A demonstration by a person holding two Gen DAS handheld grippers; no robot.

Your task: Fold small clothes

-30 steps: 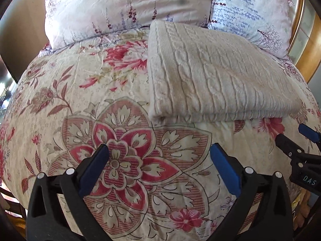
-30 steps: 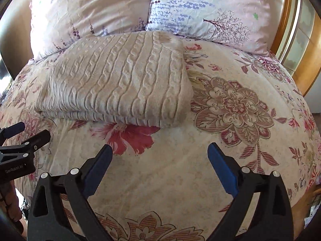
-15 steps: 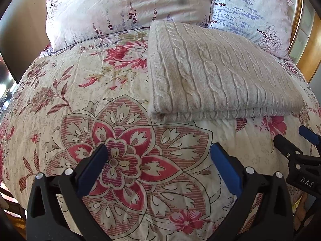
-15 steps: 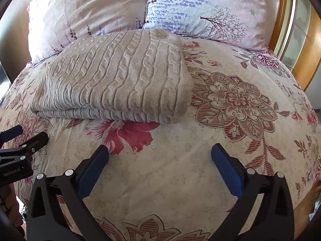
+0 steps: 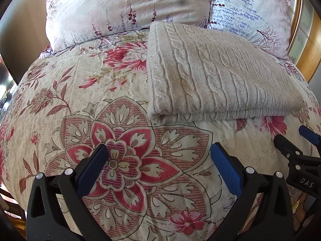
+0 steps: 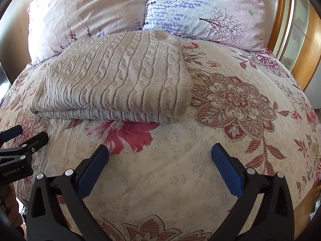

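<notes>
A beige cable-knit sweater [image 5: 216,74] lies folded into a flat rectangle on the floral bedspread [image 5: 80,92]. It also shows in the right wrist view [image 6: 120,76]. My left gripper [image 5: 158,150] is open and empty, above the bedspread, near and left of the sweater's front edge. My right gripper [image 6: 160,150] is open and empty, near the sweater's front right corner. The right gripper shows at the right edge of the left wrist view [image 5: 297,146]. The left gripper shows at the left edge of the right wrist view [image 6: 22,140].
Two floral pillows [image 6: 86,16] [image 6: 210,10] lean at the head of the bed behind the sweater. A wooden headboard [image 6: 305,46] stands at the right. The bedspread [image 6: 240,100] extends to the right of the sweater.
Both grippers have drawn back slightly from the sweater and stayed open. The sweater has not moved.
</notes>
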